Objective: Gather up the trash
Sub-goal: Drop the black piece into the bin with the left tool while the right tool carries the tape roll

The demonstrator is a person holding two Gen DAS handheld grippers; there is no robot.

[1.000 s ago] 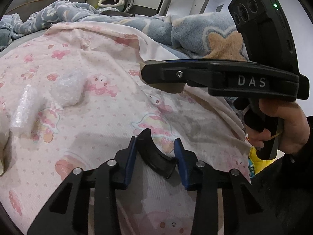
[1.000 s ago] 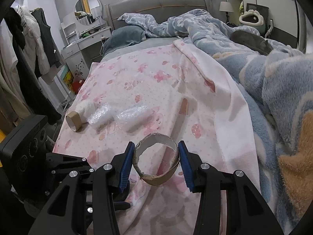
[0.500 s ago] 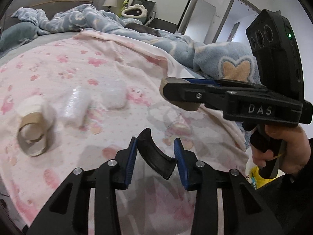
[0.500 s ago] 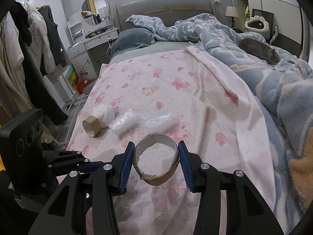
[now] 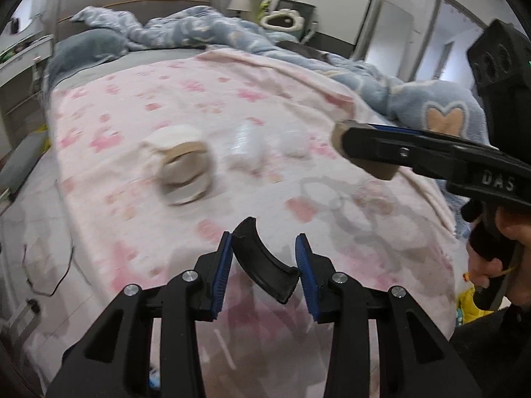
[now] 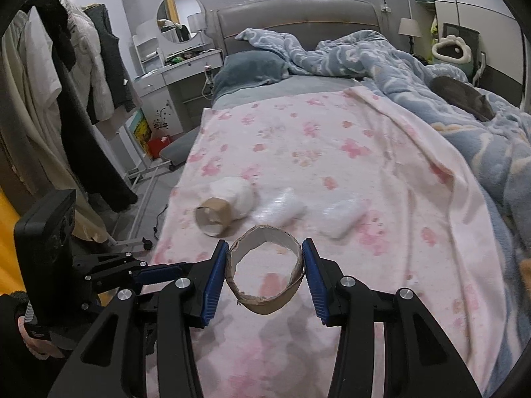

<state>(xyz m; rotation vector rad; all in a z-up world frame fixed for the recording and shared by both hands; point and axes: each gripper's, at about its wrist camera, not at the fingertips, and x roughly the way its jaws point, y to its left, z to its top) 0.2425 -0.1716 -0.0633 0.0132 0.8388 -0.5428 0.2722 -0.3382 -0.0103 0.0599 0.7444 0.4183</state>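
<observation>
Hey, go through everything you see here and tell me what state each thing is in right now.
Left gripper: shut on a curved black plastic piece.
Right gripper: shut on a torn cardboard ring.
Cardboard tube: lying on its side on the pink blanket.
Two plastic wrap wads: crumpled, loose on the blanket.
Blue duvet: rumpled.

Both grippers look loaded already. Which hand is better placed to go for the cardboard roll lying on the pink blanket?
Left, probably. The cardboard roll lies toward the left gripper, which faces it. But it grips a black curved piece, while the right gripper holds a cardboard ring, so either must unload first.
</observation>
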